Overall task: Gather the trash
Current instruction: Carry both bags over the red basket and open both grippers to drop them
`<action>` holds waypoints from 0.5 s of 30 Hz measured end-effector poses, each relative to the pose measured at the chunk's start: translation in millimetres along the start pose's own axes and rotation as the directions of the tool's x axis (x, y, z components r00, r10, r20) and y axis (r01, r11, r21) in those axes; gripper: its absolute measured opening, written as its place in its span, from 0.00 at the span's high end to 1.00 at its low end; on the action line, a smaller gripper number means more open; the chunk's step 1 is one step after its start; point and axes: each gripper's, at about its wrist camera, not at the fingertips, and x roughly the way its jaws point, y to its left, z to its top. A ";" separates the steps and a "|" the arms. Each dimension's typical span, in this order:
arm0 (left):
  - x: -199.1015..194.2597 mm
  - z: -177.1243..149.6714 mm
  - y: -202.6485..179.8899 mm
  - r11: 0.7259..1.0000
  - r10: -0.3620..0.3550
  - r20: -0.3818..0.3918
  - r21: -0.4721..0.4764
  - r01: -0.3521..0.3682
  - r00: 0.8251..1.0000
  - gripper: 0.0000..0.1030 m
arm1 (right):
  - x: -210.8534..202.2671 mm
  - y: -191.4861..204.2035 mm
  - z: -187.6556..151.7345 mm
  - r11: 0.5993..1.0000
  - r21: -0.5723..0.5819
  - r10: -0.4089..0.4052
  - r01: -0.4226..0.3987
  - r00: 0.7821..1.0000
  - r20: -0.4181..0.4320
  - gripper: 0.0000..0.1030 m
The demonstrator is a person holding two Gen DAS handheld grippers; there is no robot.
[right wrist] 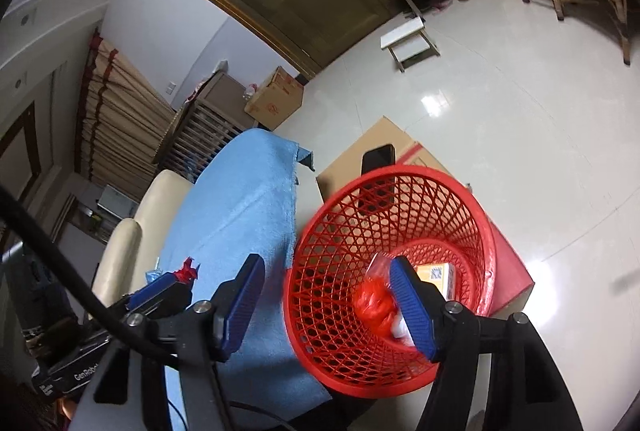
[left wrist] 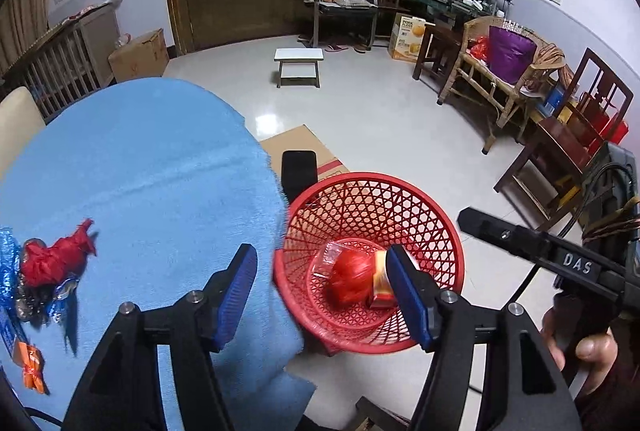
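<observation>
White tiled floor surrounds a table under a light blue towel cloth (left wrist: 152, 167). Left wrist view alone shows crumpled red, blue and orange wrappers (left wrist: 52, 267) remaining on the cloth. Both views show the red plastic lattice basket (left wrist: 404, 341) beside the table, containing 1 red crumpled bag (left wrist: 352, 277) and 1 small orange box (right wrist: 436, 275). Left gripper (left wrist: 324, 295) and right gripper (right wrist: 332, 301) stand apart, holding nothing.
</observation>
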 end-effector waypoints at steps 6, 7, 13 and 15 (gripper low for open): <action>-37.0 -34.8 31.6 0.997 0.077 0.024 -0.010 -0.077 0.997 0.34 | -18.6 20.9 -0.3 0.996 -0.087 -0.011 0.016 0.998 0.054 0.33; -44.0 -43.8 39.7 0.995 0.103 0.027 -0.018 -0.103 0.994 0.34 | -22.2 24.0 -0.1 0.996 -0.092 -0.007 0.013 0.998 0.061 0.33; -91.8 -113.2 122.7 0.943 0.275 -0.011 -0.191 -0.272 0.961 0.34 | -21.7 50.9 -1.0 0.990 -0.138 0.019 -0.012 0.999 0.049 0.33; -109.8 -137.7 153.4 0.903 0.343 -0.034 -0.264 -0.339 0.939 0.34 | -12.9 66.9 -4.3 0.986 -0.166 0.031 -0.027 0.999 0.026 0.33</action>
